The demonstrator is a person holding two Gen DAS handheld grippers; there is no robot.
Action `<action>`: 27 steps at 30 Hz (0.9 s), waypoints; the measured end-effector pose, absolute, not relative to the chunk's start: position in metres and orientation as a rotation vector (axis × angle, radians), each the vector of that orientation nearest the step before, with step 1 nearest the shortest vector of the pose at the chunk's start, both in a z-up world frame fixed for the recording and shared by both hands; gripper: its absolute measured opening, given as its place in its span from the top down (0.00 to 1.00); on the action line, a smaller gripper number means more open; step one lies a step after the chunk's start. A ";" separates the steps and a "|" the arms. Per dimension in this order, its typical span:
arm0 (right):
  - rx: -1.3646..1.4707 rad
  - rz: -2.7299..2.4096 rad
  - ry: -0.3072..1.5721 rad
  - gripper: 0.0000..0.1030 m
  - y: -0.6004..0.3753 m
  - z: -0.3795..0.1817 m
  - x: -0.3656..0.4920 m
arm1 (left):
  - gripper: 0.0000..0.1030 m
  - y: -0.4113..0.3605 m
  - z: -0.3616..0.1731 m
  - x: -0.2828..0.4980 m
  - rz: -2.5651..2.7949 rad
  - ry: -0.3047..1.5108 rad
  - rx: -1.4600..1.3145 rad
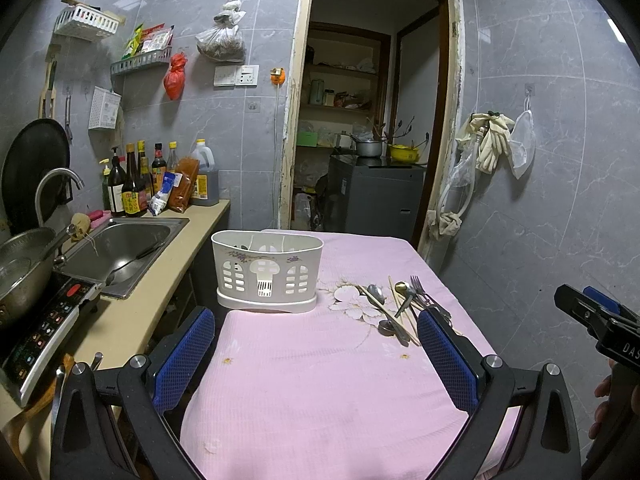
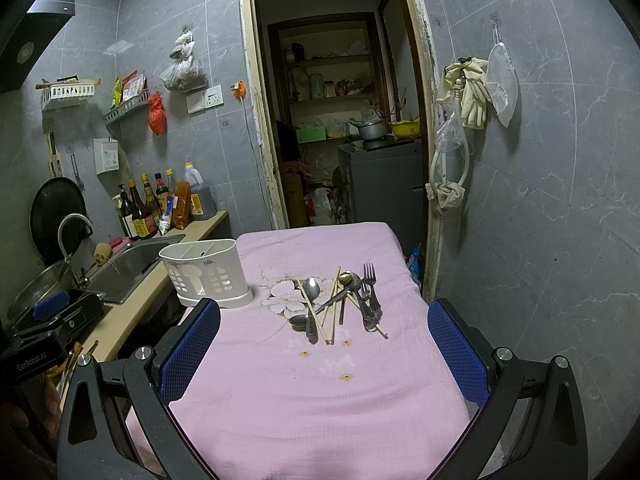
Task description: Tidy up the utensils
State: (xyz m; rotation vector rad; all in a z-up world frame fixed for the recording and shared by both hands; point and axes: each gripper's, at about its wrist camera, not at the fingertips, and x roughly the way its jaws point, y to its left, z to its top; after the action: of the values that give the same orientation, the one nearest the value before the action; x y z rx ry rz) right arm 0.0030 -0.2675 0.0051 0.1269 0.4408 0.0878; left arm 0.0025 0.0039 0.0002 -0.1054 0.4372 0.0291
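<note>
Barely begun: utensils [image 2: 340, 304] heaped loose on the worktop [image 2: 320, 380], right of the white caddy [image 2: 206, 276], seemingly unfilled. Left gripper [image 1: 316, 344] and right gripper [image 2: 324, 344] wide open, holding nothing.

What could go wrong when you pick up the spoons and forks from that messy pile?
1. The spoons, forks and chopsticks lie crossed in one pile, so lifting one could drag or flick the others.
2. The white holder stands at the table's edge near the sink; a bump might tip it off.
3. The pink cloth could bunch up under a tool.
</note>
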 end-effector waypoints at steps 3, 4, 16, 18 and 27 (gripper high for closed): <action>0.129 0.090 0.439 0.01 -0.268 0.005 0.003 | 0.01 0.004 0.000 0.003 0.028 0.437 -0.106; 0.131 0.092 0.437 0.01 -0.268 0.005 0.003 | 0.01 0.004 0.000 0.003 0.029 0.438 -0.105; 0.107 0.052 0.380 0.01 -0.260 0.014 0.003 | 0.01 0.004 -0.002 0.017 -0.033 0.418 -0.091; 0.098 0.042 0.353 0.01 -0.256 0.023 0.002 | 0.01 0.002 0.001 0.021 -0.049 0.399 -0.079; 0.105 0.010 0.296 0.01 -0.258 0.042 0.012 | 0.01 0.006 0.018 0.042 -0.091 0.342 -0.083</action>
State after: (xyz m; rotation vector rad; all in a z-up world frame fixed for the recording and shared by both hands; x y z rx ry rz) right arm 0.0121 -0.2576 0.0422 0.1050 0.2957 0.0103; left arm 0.0417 0.0063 0.0182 -0.0826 0.3421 -0.0908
